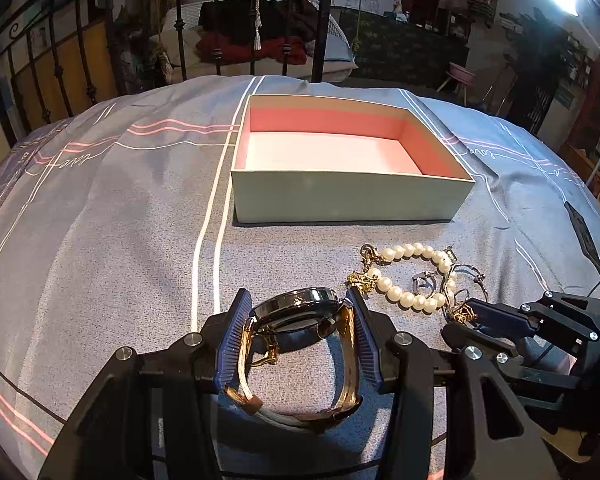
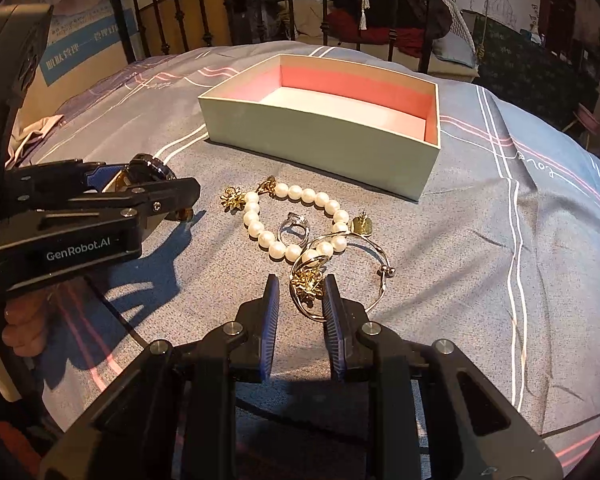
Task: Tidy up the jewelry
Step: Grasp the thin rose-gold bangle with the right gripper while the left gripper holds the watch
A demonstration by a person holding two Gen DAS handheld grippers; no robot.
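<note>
My left gripper (image 1: pixel 298 300) is shut on a black-faced watch (image 1: pixel 296 306) with a gold strap, held just above the bedspread; it also shows in the right wrist view (image 2: pixel 148 170). My right gripper (image 2: pixel 302 284) has its jaws narrowly around a gold flower charm (image 2: pixel 308 282) and part of a gold bangle (image 2: pixel 364 256); whether it grips them is unclear. A pearl bracelet (image 2: pixel 292 220) lies ahead with a silver ring (image 2: pixel 294 226) inside its loop. The open box (image 1: pixel 352 196), pale green outside and pink inside, stands beyond and looks empty.
Everything lies on a grey-blue bedspread (image 1: pixel 120 220) with white and pink lines. A black metal bed rail (image 1: pixel 80 52) runs behind the box. A second gold flower charm (image 2: pixel 232 198) sits at the bracelet's left end.
</note>
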